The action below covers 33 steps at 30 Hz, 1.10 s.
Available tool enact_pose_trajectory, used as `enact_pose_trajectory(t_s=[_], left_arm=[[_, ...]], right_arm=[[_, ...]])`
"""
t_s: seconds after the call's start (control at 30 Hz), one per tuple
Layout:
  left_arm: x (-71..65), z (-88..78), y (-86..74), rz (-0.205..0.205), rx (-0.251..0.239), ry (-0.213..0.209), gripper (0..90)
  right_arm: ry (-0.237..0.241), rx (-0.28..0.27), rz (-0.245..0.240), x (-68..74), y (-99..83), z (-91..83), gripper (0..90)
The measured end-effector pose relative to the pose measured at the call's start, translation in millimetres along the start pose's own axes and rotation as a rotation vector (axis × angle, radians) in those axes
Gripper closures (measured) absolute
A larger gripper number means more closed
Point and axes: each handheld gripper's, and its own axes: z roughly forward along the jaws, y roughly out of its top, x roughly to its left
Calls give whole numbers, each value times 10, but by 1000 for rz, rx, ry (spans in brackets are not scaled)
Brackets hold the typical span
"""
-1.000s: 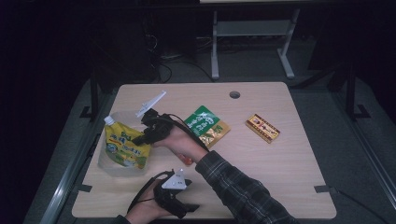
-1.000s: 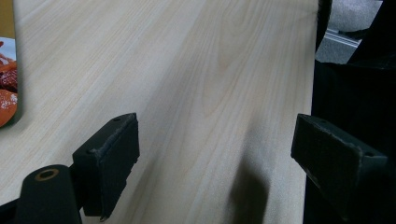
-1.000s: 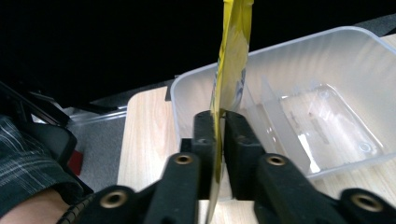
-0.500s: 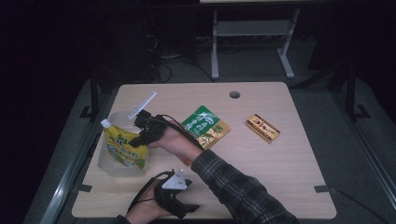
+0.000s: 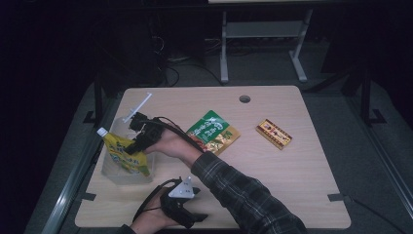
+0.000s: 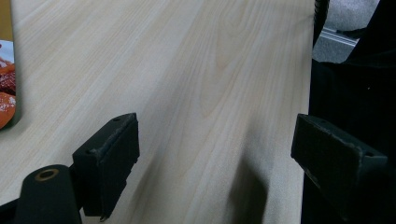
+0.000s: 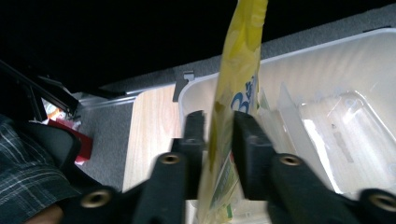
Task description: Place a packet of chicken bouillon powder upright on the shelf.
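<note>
Three packets are showing from the high view: one yellow spouted pouch (image 5: 124, 153), one green snack bag (image 5: 213, 131) and one small brown-and-red box (image 5: 273, 133), along with one clear plastic bin (image 5: 113, 173) at the counter's (image 5: 292, 185) left edge. Standing in that bin, the pouch is leaning with its long axis tilted, its white cap pointing up and toward the counter's left edge. Its lower part is sitting inside the bin and is hard to make out through the plastic. Reaching across to it, the right gripper (image 5: 134, 146) is straddling the pouch; in the right gripper view the yellow film (image 7: 233, 93) is running up between the two fingers (image 7: 252, 149), which have just been opening, with a slight gap showing on at least one side, though motion blur is making contact hard to judge. Near the front edge, the left gripper (image 5: 197, 218) is resting with its fingers (image 6: 109, 154) spread wide over bare wood, holding nothing. At the left border of the left gripper view, a printed packet is being cut off.
</note>
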Motion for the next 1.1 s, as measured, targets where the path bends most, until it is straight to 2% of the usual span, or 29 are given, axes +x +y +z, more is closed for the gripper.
enact_pose_trajectory(t_s=[0.13,0.17,0.2,0.23,0.33,0.37,0.43,0.5,0.53,0.73,0.87,0.93,0.97,1.0,1.1], left_arm=[[10,-4,-10,-14,-9,3,147],[15,-10,-9,-15,-4,5,147],[5,2,-13,-39,-25,2,147],[5,2,-13,-39,-25,2,147],[24,-3,-25,-58,-32,1,147],[41,-9,-30,-49,-31,0,147],[59,-20,-32,-52,-30,3,147],[60,-27,-28,-62,-32,9,147],[72,-34,-31,-63,-26,8,147],[133,-74,-45,-63,-23,33,148],[154,-100,-58,-84,-32,43,148],[166,-113,-60,-90,-41,49,149],[166,-113,-60,-90,-41,49,150],[176,-125,-63,-92,-39,54,150],[184,-130,-69,-94,-38,57,150]], right_arm=[[-15,-45,-9,35,-60,-152,567],[-18,-49,-14,45,-79,-198,546],[-27,-60,-15,56,-103,-245,523],[-27,-60,-15,56,-103,-245,523],[-62,-88,-18,82,-228,-449,466],[-69,-95,-6,92,-265,-499,455],[-109,-110,-18,82,-353,-604,435],[-125,-118,-13,82,-397,-655,429],[-155,-131,-9,73,-487,-749,415],[-260,-149,-13,62,-765,-1003,399],[-345,-158,-14,51,-1006,-1110,399],[-377,-149,-17,27,-1132,-1150,398],[-377,-149,-17,27,-1132,-1150,398],[-397,-148,7,2,-1254,-1184,395],[-414,-153,49,-54,-1422,-1245,388]])
